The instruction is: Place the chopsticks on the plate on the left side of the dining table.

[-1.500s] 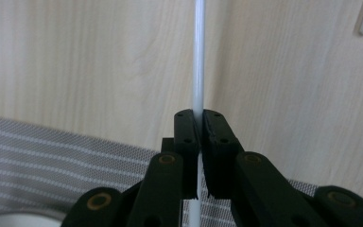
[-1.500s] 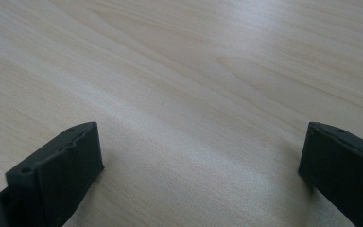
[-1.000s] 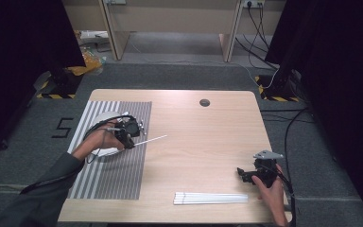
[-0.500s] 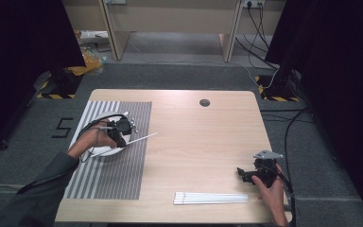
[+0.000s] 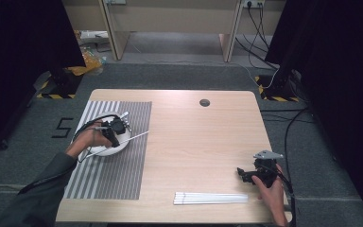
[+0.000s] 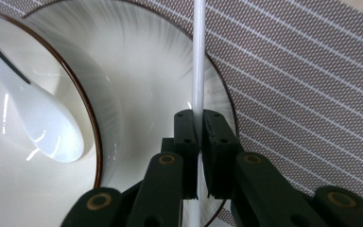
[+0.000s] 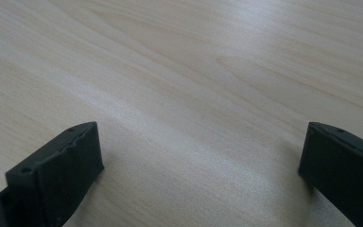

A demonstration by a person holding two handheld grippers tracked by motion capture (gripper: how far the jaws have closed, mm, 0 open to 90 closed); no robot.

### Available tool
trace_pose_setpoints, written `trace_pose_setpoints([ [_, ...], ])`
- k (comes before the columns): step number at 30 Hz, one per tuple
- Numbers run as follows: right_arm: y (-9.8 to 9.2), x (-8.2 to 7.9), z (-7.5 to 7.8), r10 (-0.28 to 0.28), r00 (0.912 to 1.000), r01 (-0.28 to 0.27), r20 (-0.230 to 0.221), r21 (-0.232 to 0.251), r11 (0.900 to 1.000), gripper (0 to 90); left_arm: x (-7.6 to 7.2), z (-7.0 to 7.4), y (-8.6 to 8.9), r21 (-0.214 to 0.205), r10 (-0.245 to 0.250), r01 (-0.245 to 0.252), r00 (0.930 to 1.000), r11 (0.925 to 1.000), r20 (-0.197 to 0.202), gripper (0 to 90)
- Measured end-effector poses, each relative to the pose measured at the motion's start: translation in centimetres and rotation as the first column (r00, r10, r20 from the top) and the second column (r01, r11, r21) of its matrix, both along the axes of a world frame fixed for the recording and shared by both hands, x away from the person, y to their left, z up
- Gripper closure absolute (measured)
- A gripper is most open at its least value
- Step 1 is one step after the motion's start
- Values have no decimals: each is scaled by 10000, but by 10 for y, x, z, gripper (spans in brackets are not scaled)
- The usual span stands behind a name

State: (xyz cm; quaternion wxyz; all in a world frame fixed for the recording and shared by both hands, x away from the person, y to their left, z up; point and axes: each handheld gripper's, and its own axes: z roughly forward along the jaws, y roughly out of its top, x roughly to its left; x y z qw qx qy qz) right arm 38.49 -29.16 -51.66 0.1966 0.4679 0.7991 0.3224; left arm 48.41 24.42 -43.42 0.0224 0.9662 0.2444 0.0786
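Left gripper (image 6: 199,124) — jaws clamped on white chopstick (image 6: 198,56), held over rim of white bowl (image 6: 137,71) with brown edge; white ceramic spoon (image 6: 33,118) inside bowl. Bowl on grey striped placemat (image 5: 123,175).
Right gripper (image 5: 246,174) — jaws wide apart, nothing between, low over wooden table (image 5: 198,137). Remaining white chopsticks (image 5: 210,198) lie near table's front edge, just beside it.

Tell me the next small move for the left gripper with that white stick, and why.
Probably lower it a little further and open. The left gripper is shut on the white chopstick, which hangs over the rim of the white bowl on the striped placemat, beside the white spoon. More chopsticks wait near the open right gripper.
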Motion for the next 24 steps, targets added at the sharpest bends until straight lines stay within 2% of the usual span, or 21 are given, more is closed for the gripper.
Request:
trace_pose_setpoints([
  [12,0,0,0,2,10000,-2,1,-1,10000,2,4,-8,5,215,117,-117,9999,9997,-3,846],
  [16,0,0,0,0,10000,0,1,-1,10000,3,4,-9,7,241,265,-269,9995,9993,153,841],
  [19,0,0,0,-1,10000,1,0,0,10000,2,0,-4,12,8,389,-390,9990,9992,218,761],
  [21,0,0,0,-1,10000,1,2,1,10000,2,-2,-2,15,-45,497,-496,9982,9988,331,736],
  [24,0,0,0,1,10000,-1,1,-1,10000,2,-9,2,21,-175,558,-553,9981,9983,268,721],
])
